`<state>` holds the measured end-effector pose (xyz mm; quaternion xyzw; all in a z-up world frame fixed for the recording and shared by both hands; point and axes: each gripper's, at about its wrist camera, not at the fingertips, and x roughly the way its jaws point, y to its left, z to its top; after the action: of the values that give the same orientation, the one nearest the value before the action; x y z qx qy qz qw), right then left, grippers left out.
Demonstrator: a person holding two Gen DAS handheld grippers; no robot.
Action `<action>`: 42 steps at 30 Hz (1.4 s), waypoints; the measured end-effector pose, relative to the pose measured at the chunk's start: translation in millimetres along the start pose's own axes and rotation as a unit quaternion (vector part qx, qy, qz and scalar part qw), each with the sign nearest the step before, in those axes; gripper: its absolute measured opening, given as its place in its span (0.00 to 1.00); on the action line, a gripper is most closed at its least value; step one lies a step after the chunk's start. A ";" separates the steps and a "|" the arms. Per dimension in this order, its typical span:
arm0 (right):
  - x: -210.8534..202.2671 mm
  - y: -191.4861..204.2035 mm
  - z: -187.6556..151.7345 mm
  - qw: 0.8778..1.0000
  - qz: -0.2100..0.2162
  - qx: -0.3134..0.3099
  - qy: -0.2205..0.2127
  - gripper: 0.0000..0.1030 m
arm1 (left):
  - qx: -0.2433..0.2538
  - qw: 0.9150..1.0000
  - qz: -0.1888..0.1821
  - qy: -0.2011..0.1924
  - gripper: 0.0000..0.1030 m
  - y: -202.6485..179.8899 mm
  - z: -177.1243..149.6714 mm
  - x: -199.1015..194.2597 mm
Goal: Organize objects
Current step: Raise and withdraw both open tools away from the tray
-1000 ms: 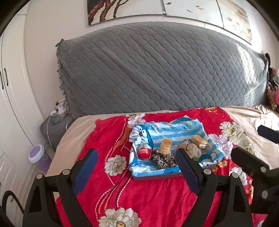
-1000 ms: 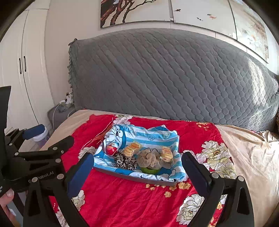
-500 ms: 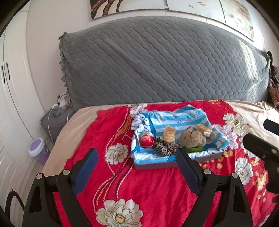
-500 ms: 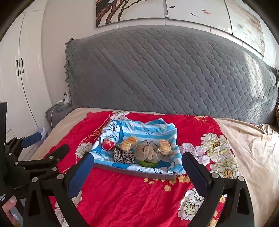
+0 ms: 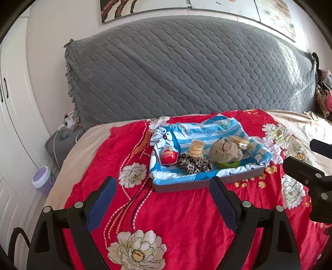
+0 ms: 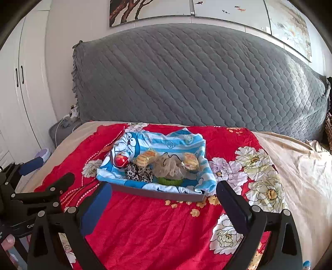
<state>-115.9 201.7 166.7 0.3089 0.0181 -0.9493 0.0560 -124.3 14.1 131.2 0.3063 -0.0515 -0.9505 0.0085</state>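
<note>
Grey quilted headboard cover (image 6: 197, 79) spans wall behind bed. Red floral blanket (image 5: 182, 218) covers bed; beige sheet (image 6: 300, 170) exposed at right. Paintings (image 6: 186, 10) hang above headboard. White wardrobe (image 6: 20, 93) with black handles at left. Purple-lidded bin (image 5: 42, 180) on floor beside bed. Grey nightstand (image 5: 60, 143) carries white cable.

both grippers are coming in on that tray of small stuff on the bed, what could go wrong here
1. The tray sits on a soft, wrinkled red blanket, so a push may tip or slide it.
2. The beige scrunchie lies on the green scrunchie and against the leopard scrunchie; a grab may snag two.
3. The red egg toy looks round and could roll away from open jaws.
</note>
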 end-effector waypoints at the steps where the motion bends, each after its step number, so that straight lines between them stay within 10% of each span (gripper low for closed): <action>1: 1.3 0.0 -2.4 1.000 0.000 0.000 0.002 0.99 | -0.002 1.000 -0.001 0.002 0.88 0.9 -1.9 1.3; 42: 21.7 -1.7 -89.2 1.000 -0.008 0.004 0.028 0.99 | -0.029 0.999 -0.021 0.027 0.88 4.0 -82.2 27.2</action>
<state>-81.4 207.4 81.8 0.3359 0.0186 -0.9406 0.0463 -98.5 1.2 49.4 0.3323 -0.0175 -0.9430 -0.0010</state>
